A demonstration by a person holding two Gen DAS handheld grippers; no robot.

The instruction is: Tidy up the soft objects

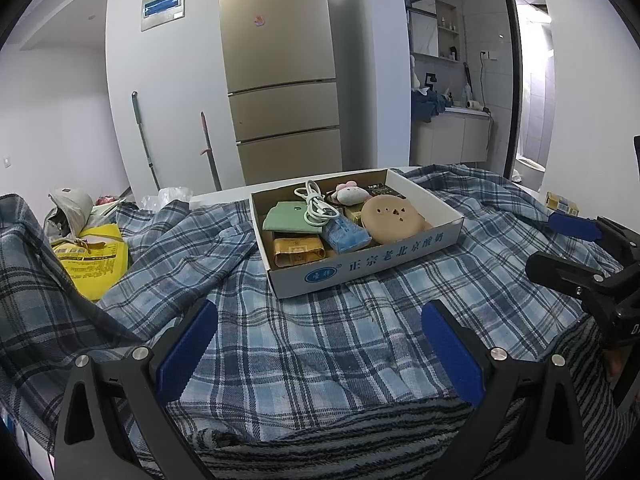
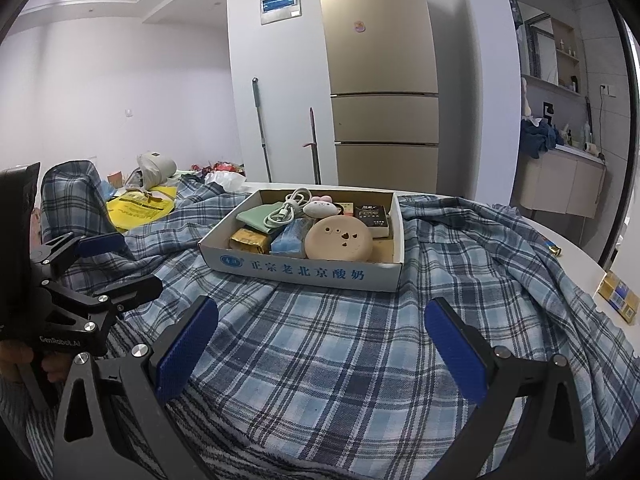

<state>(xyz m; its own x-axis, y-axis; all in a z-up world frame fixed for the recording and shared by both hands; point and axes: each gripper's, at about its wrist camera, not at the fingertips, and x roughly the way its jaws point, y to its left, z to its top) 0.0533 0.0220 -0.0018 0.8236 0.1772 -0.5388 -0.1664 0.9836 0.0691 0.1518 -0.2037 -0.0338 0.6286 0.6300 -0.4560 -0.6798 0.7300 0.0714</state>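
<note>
A blue plaid shirt [image 1: 168, 248] [image 2: 480, 248] lies spread and rumpled over the table. On it stands a white cardboard box [image 1: 360, 268] [image 2: 304, 270] holding a round tan cushion [image 1: 394, 220] [image 2: 338, 240], a small plush toy [image 1: 352, 194] [image 2: 320, 207], a green pouch [image 1: 286, 218], a white cable [image 1: 316, 204] and some packets. My left gripper [image 1: 320, 352] [image 2: 120, 266] hovers open over the near part of the shirt with nothing between its pads. My right gripper [image 2: 320, 352] [image 1: 560, 248] is open too, beside it and just as far short of the box.
Dark striped fabric [image 1: 340, 432] runs along the near edge. A yellow bag [image 1: 94, 264] and a grey cap [image 1: 68, 208] lie at the far left. A small yellow-blue box [image 2: 618, 296] sits at the table's right edge. A fridge [image 1: 280, 80] and two mop handles stand behind.
</note>
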